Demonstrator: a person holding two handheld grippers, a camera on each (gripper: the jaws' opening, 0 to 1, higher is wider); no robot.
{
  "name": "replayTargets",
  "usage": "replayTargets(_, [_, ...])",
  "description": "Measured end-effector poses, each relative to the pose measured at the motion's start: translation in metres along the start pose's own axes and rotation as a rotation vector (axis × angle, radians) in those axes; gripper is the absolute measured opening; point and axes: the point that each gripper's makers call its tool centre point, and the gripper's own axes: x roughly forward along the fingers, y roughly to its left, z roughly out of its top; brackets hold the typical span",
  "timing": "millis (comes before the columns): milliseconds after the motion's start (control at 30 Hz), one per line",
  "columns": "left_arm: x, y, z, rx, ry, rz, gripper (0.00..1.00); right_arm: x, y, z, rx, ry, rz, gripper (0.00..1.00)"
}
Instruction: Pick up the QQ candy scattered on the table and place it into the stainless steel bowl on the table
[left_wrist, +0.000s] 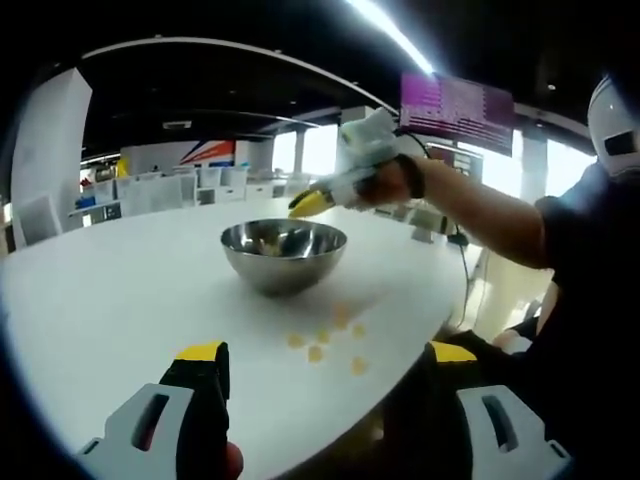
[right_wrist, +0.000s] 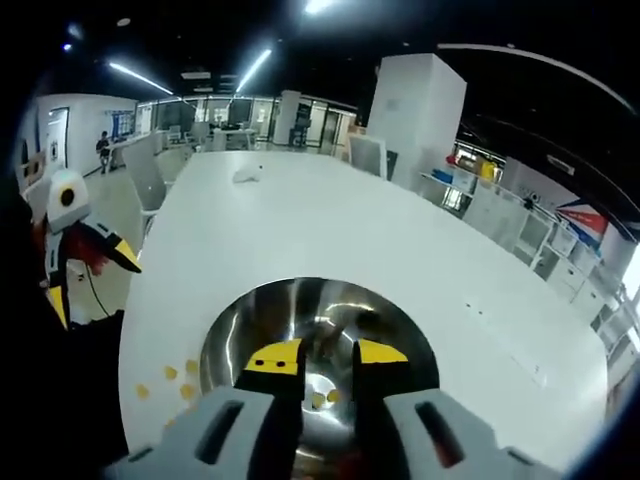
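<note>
The stainless steel bowl (left_wrist: 283, 255) stands on the white table (left_wrist: 120, 300), with several yellow QQ candies (left_wrist: 325, 340) scattered just in front of it. My left gripper (left_wrist: 326, 355) is wide open, low over the table edge near those candies. My right gripper (right_wrist: 328, 356) hovers above the bowl (right_wrist: 230, 340) with a small gap between its jaws and nothing between them. Two candies (right_wrist: 325, 398) lie on the bowl's bottom, below the jaws. In the left gripper view a hand holds the right gripper (left_wrist: 312, 203) over the bowl's far right rim. Loose candies (right_wrist: 172, 380) show left of the bowl.
A person's arm and dark sleeve (left_wrist: 520, 225) reach in from the right. A small white object (right_wrist: 247, 174) lies far down the table. The left gripper (right_wrist: 90, 270) shows at the left, jaws spread. White cabinets and chairs (left_wrist: 150, 190) stand beyond the table.
</note>
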Motion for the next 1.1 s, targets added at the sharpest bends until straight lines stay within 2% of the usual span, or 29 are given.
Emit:
replayTargets(167, [0.001,-0.003,-0.001,0.002,0.004,-0.003,0.79,-0.006,-0.005,0.0,-0.001,-0.009,-0.013,0.19])
replayTargets(400, [0.004,-0.008,-0.001,0.006,0.007,-0.012,0.79,-0.02,0.001,-0.005,-0.003,-0.018,-0.019,0.18])
replayTargets(567, [0.006,-0.01,-0.001,0.006,0.008,-0.021,0.79,-0.044,0.005,-0.008,-0.01,-0.043,-0.036,0.18])
replayTargets(733, [0.009,-0.01,0.0,0.005,0.008,-0.026,0.79,-0.08,0.016,-0.012,0.02,-0.109,-0.065,0.18])
replayTargets(833, [0.011,-0.011,0.001,0.007,0.006,-0.03,0.79,-0.101,0.028,-0.021,0.042,-0.144,-0.08,0.18])
replayTargets(1100, [0.016,-0.012,0.001,0.006,0.008,-0.041,0.8,-0.129,0.042,-0.056,0.141,-0.203,-0.144,0.18])
